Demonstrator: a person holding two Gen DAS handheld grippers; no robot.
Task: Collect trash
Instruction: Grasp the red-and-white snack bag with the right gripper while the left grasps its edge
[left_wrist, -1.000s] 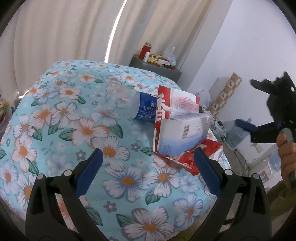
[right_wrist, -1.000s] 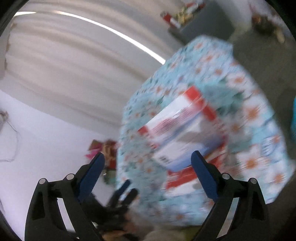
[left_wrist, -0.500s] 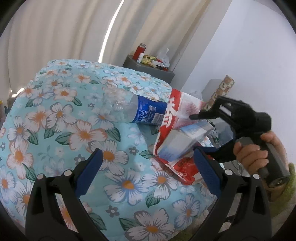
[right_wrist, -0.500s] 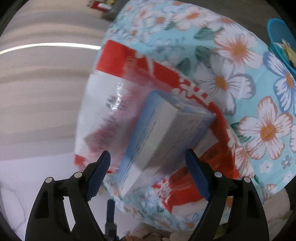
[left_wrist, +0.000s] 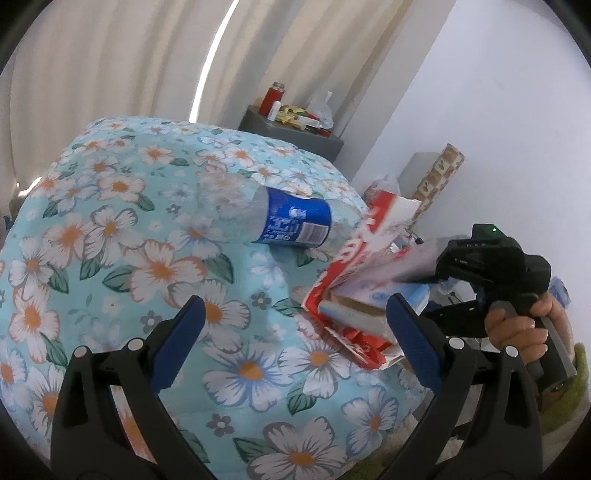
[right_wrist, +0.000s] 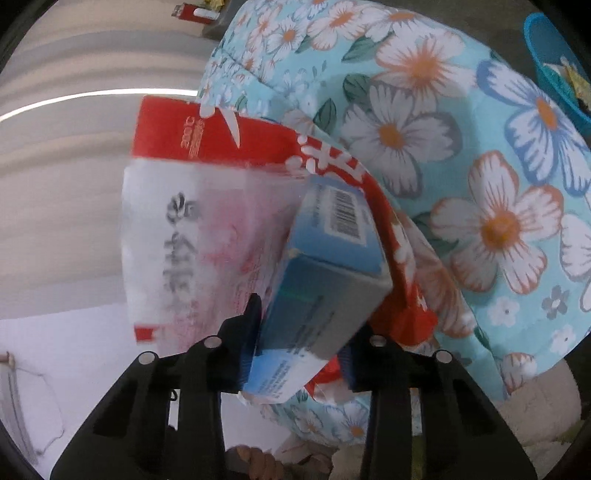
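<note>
Item: blue-and-white carton (right_wrist: 325, 295), lying at the bed's (left_wrist: 110, 236) near right edge on a red-and-white wrapper (right_wrist: 207, 133). The right tongs (right_wrist: 295, 350) are closing around the carton's near end, pads already bearing on both sides; it is not yet lifting clear of the bed.

Item: clear plastic bottle (left_wrist: 288, 221) with blue label, lying on its side toward the bed's right edge, just behind the wrapper, untouched.

Item: left tongs (left_wrist: 295, 339), spread wide, hovering empty over the floral cover.

Status: collecting is barely beginning; carton, wrapper and bottle all remain on the bed.
</note>
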